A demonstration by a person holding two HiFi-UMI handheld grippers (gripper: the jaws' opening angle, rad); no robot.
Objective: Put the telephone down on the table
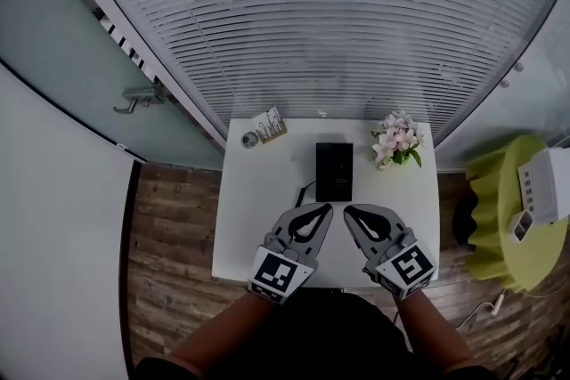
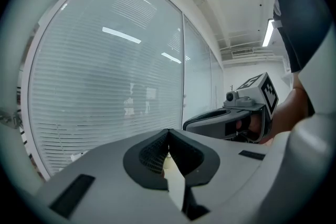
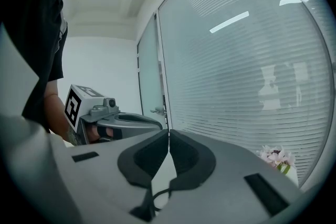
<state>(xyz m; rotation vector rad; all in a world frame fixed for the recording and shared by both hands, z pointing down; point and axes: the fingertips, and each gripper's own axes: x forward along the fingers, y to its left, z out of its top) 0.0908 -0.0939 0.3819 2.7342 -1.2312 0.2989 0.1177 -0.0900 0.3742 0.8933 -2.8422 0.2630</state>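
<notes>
Our left gripper (image 2: 168, 131) has its two grey jaws pressed together at the tips, with nothing between the dark pads. Our right gripper (image 3: 168, 134) is the same: jaws closed tip to tip and empty. From the head view we see the two grippers side by side, close but apart. Their tips are over the near half of the white rectangular table (image 1: 251, 211) and their marker cubes sit at its near edge.

Just beyond the tips lies the flat black rectangular telephone (image 1: 333, 172). It rests on the tabletop about midway across, its long sides running away from us. A thin dark cable (image 1: 304, 192) leaves its near left corner.

Bare white top lies on both sides of the telephone, with the wider stretch on the left. At the back right corner stands a bunch of pale pink flowers with green leaves (image 1: 396, 141), near the telephone but not touching it. At the back left corner we see a small tan-and-white box (image 1: 269, 125) with a small round grey object (image 1: 249, 139) just beside it, both well apart from the telephone.

The table's far edge runs along a wall of white horizontal blinds (image 1: 312, 22). Brown wooden plank floor (image 1: 174, 254) shows to the left of the table and in a narrower strip to the right. A yellow-green round stool (image 1: 494, 218) carrying a white boxy device (image 1: 545, 184) stands off that right edge.
</notes>
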